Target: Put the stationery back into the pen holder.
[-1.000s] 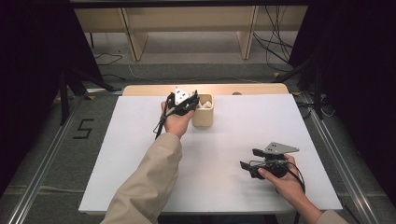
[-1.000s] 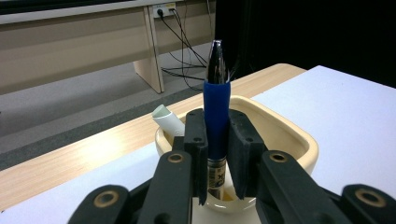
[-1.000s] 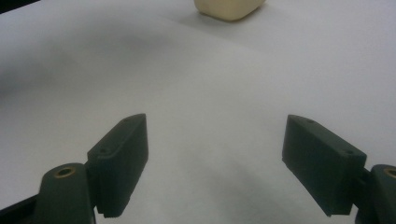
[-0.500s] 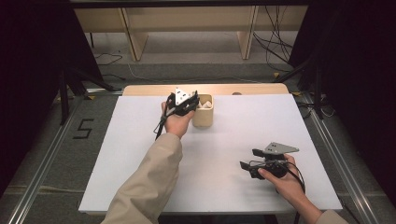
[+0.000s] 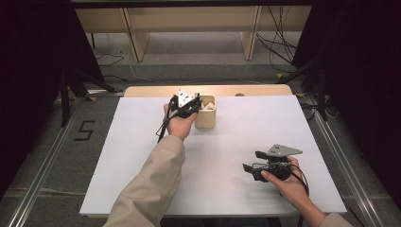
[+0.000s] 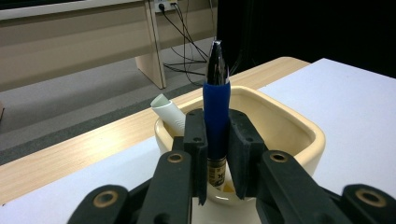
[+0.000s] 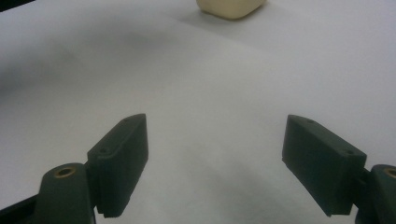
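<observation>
Landmark: cream ceramic cup [image 5: 206,115], standing near the far edge of the white worktop [image 5: 142,161], by the strip of bare wood beyond it.
Left tool: the left tool [image 6: 217,140] is clenched on a blue pen [image 6: 216,109]; its jaws press the pen's blue grip from both sides.
Pen: upright, silver tip up, its lower end inside the cup's mouth, at the near rim as the left gripper view shows it.
White tube: a white tube [image 6: 169,114] leans in the cup, just beside the pen, its top sticking above the rim.
Left hand: seen from above, the left tool [image 5: 188,105] sits at the cup's left rim.
Right tool: the right tool [image 5: 252,161] is released, jaws wide apart with nothing between them, low over bare worktop, well apart from the cup on the near right side.
Right gripper view: the cup [image 7: 229,8] is at the top edge, far beyond the parted jaws.
</observation>
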Available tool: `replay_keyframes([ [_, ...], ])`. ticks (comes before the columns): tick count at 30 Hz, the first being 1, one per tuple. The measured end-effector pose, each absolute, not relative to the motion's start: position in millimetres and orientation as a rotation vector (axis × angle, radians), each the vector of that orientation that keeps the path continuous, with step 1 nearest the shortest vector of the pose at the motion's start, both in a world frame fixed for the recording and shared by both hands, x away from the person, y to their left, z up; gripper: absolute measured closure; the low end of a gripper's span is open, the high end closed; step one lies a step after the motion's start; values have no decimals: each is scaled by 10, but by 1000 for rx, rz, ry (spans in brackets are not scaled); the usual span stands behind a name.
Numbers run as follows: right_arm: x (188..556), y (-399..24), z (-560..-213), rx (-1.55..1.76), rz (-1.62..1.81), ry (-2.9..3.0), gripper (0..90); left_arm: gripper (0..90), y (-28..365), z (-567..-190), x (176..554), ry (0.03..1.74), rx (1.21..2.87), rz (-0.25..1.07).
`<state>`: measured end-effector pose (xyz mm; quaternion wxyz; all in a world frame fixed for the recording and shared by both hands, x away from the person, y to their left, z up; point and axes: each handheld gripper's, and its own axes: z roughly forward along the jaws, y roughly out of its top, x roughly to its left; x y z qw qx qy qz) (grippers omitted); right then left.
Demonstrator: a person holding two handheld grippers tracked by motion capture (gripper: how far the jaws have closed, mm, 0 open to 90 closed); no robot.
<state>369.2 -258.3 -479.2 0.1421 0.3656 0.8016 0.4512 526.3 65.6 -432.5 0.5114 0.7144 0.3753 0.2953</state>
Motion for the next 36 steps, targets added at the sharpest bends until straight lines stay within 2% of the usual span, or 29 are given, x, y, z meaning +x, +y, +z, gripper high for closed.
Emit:
replay_keyframes([
  [23,3693,-2578,-4795,1052,1303,2313,236,783,633,-4334,5237,894,1733,755],
  [36,3693,-2568,-4800,1051,1313,2308,235,693,697,-4292,5196,917,1723,770],
])
